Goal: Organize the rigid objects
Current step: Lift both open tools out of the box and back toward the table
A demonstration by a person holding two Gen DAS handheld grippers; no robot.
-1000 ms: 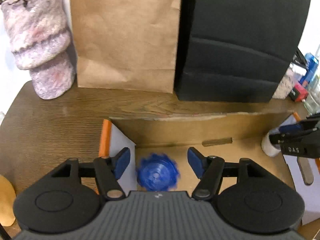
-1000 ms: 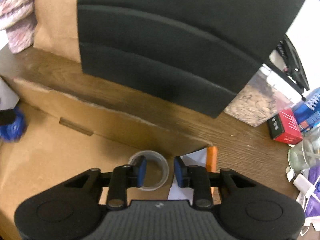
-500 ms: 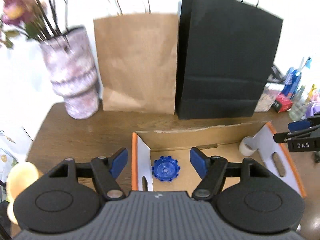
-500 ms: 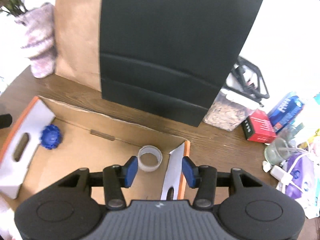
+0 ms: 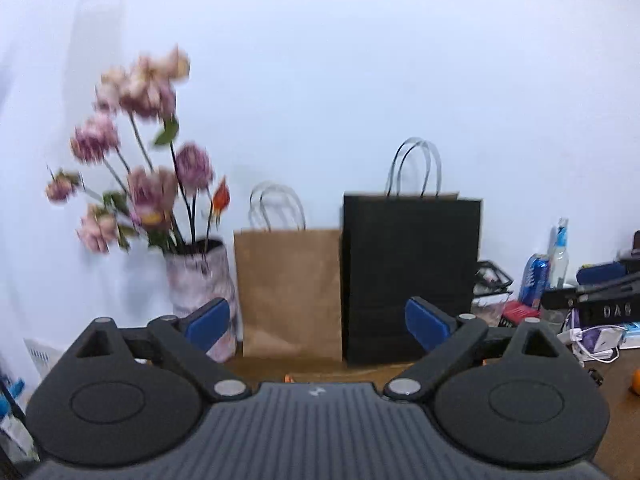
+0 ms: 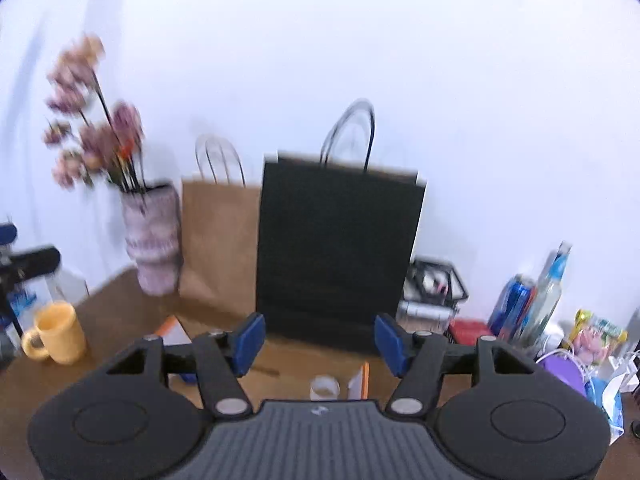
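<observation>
Both wrist views face wall — share black bag (image 5: 412, 276) (image 6: 338, 244).

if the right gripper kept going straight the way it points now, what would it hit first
Most likely the black paper bag, which stands straight ahead between the open fingers of the right gripper. Nothing shows between them, though depth is hard to judge.

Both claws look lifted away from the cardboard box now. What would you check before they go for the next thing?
1. Left gripper empty: ok, jaws have just been opening, nothing between them.
2. Right gripper empty: ok, jaws have just been opening, nothing between them.
3. Small clear cup sits in the cardboard box: ok.
4. Blue cap in the box: cannot tell, hidden.
5. Yellow mug clear of the grippers: ok, off to the side.
6. Picture sharp enough to aim: not ok, blurred.
</observation>
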